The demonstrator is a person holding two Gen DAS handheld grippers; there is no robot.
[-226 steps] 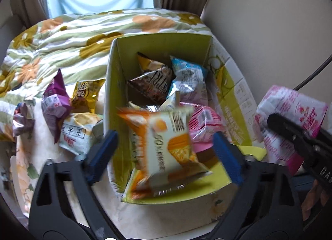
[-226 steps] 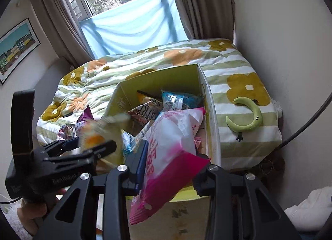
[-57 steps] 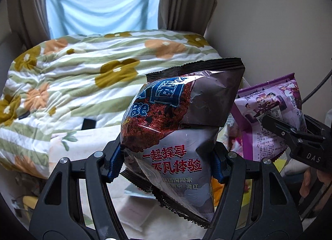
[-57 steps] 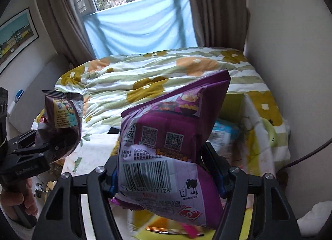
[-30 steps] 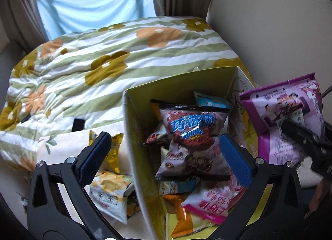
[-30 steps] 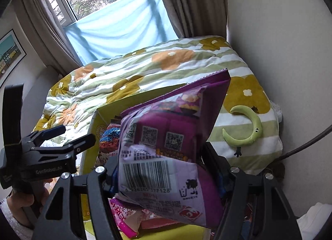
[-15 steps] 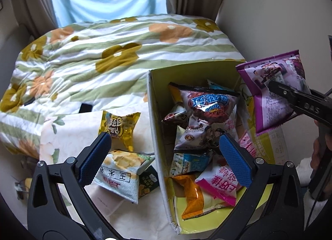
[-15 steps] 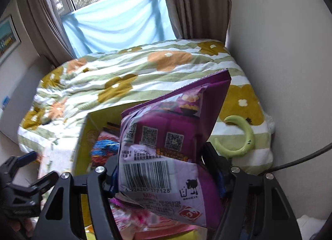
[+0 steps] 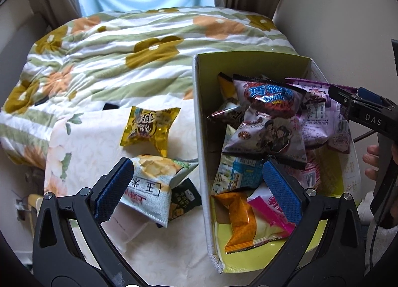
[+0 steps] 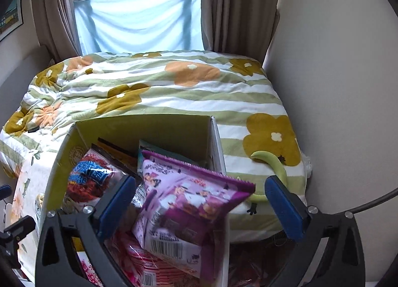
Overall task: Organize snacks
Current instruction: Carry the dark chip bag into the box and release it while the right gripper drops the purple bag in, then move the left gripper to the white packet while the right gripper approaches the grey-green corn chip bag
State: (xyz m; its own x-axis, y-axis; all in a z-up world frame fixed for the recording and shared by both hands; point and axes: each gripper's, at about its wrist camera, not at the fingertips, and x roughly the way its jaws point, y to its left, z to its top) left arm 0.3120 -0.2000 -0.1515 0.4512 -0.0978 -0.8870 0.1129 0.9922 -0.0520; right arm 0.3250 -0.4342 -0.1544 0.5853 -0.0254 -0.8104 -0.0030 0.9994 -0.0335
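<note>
R gripper (image 10: 199,202) jaws opening – purple bag (image 10: 189,202) let go over box's (image 9: 199,118) right wall; L gripper (image 9: 196,185) wide, empty, for next pick.

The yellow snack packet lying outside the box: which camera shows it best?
The left wrist view: the yellow snack packet lies in full sight on the floral cloth, left of the box. The right wrist view does not show it.

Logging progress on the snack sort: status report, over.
Right gripper jaws opening, purple bag loose between them, over the box. Left gripper open, empty. Yellow packet and chips bag lie outside. Nothing in the way.
</note>
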